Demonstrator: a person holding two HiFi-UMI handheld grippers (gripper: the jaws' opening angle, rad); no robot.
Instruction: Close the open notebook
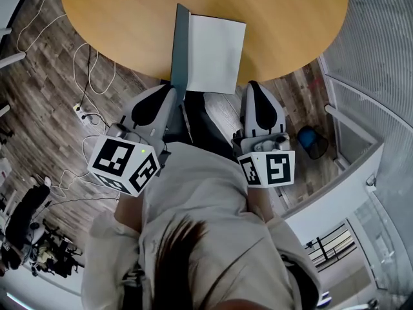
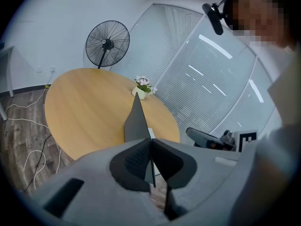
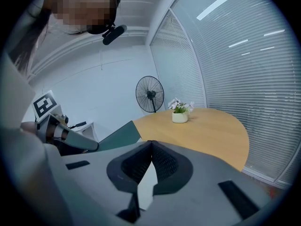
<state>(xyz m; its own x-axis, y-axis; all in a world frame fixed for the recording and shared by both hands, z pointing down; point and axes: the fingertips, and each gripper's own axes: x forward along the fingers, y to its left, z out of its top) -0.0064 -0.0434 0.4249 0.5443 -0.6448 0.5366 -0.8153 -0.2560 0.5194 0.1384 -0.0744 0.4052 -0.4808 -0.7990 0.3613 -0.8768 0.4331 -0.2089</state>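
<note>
Notebook (image 1: 208, 51) sits at the near edge of the round bench (image 1: 116, 18), possibly overhanging it a bit. Its cover (image 1: 181, 47) stands upright on the left and its white page (image 1: 216, 53) lies flat on the right.

The left gripper (image 2: 150, 141) is closed on the cover's near edge, with the thin board running edge-on between its pads. The right gripper (image 3: 150, 145) has its jaws together at the tips, and white paper shows in the cleft. It looks pinched on the page's near right corner.

Risks:
- The cover is thin and smooth and held only at its edge, so it could slide out mid-swing and drop back open or slam shut.
- Any pull toward the person could drag the notebook off the bench edge, since it is already close.
- If the right gripper doesn't clear out, the cover lands on it, or the page lifts and creases.
- A loose page could fold under the closing cover.

Materials:
- Cover: dark teal, matte, stiff, flat rectangle.
- Page: plain white, unmarked, probably flexible.
- Bench: light wood veneer, smooth, low grip.
- Gripper pads: dark with a fine ribbed texture, set in grey plastic shells.
</note>
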